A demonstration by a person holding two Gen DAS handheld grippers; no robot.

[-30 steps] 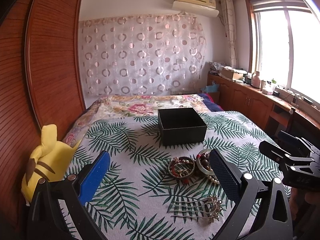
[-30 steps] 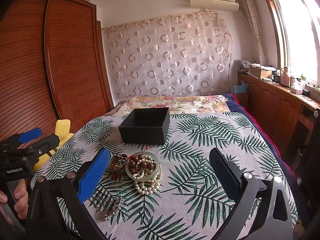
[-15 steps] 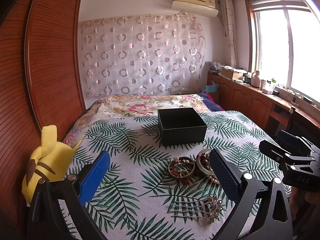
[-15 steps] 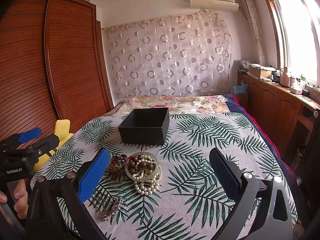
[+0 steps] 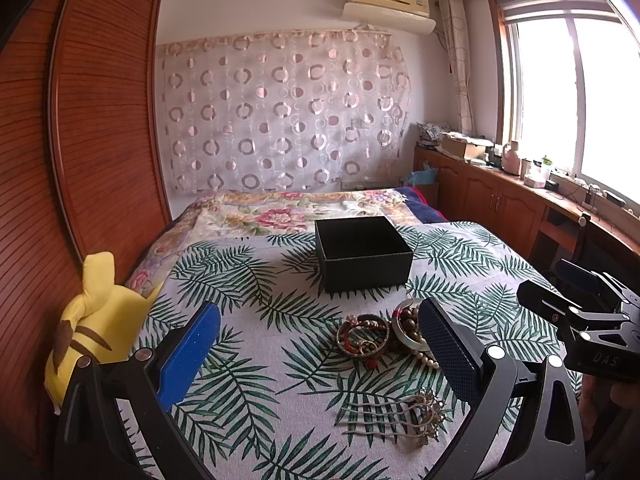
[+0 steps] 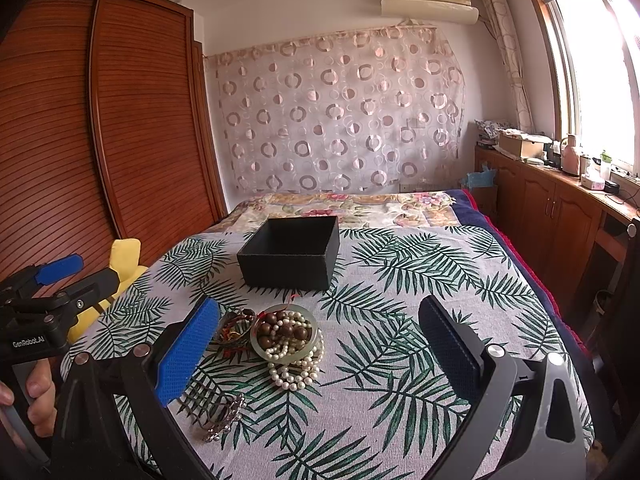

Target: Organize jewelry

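Note:
An open, empty black box [image 5: 362, 252] [image 6: 290, 252] stands on the leaf-print bedspread. In front of it lie a bangle cluster [image 5: 362, 336] [image 6: 234, 326], a pale jade bangle with brown beads and a pearl strand [image 6: 288, 340] [image 5: 408, 330], and a metal hair comb [image 5: 400, 412] [image 6: 218, 414]. My left gripper [image 5: 318, 354] is open and empty, held above the bed short of the jewelry. My right gripper [image 6: 318, 354] is open and empty, with the pearls between its fingers further ahead. Each gripper shows at the edge of the other's view.
A yellow plush toy [image 5: 86, 328] lies at the bed's left edge by the wooden wardrobe [image 5: 92, 120]. A floral blanket [image 5: 288, 212] covers the far bed. Wooden cabinets [image 5: 504, 204] with clutter run along the right under the window.

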